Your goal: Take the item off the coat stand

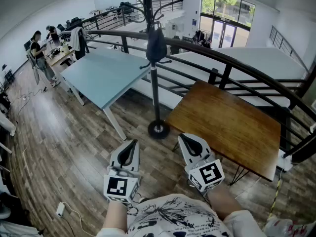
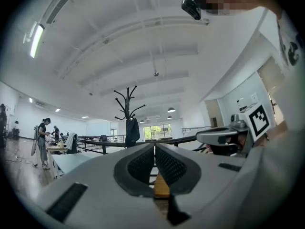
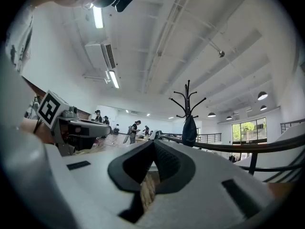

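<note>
A black coat stand (image 1: 155, 88) rises from a round base (image 1: 158, 129) on the wood floor, just in front of a dark railing. A dark bag (image 1: 156, 44) hangs from one of its hooks. It also shows far off as the bag (image 2: 132, 131) in the left gripper view and the bag (image 3: 189, 131) in the right gripper view. My left gripper (image 1: 130, 147) and right gripper (image 1: 189, 141) are held low, near my body, well short of the stand. Both are shut with nothing between the pads.
A pale blue table (image 1: 102, 75) stands left of the stand, a brown wooden table (image 1: 228, 124) right of it. The curved black railing (image 1: 232, 63) runs behind. People stand at a desk (image 1: 58, 56) far left. A white charger and cable (image 1: 61, 209) lie on the floor.
</note>
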Demonstrator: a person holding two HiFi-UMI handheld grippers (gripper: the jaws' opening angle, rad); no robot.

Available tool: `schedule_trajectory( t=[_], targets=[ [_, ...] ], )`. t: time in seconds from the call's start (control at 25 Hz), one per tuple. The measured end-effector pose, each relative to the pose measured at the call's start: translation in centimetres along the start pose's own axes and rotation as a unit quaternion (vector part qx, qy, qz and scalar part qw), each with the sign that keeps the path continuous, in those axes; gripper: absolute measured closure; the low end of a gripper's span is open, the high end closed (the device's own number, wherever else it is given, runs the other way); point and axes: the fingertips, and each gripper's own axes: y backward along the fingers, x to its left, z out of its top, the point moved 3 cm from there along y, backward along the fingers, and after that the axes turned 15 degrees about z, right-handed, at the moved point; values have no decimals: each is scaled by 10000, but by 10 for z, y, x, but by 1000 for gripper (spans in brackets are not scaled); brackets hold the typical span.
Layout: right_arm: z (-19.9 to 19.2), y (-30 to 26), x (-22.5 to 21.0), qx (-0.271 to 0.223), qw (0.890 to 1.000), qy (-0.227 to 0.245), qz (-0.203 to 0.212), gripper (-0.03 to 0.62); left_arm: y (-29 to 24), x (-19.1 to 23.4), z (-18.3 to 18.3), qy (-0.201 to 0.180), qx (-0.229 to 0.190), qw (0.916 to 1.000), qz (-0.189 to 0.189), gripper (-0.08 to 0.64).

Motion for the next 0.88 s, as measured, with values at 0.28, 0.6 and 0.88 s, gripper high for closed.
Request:
schedule_trajectory(
  t=[0.28,0.6,0.88],
  targets=[
    [-5,2,-6,21,10000,-47,45,600,-6,-7,-7,1,23,10000,-22,555],
    [-21,-1,-13,62,9997,-234,91,598,-13,-11,-22,33,185,9998,8,555],
    [-46,-40,-25,270,9987,-421,96,598,-38,19,-46,162,374,9991,130,555]
  ],
)
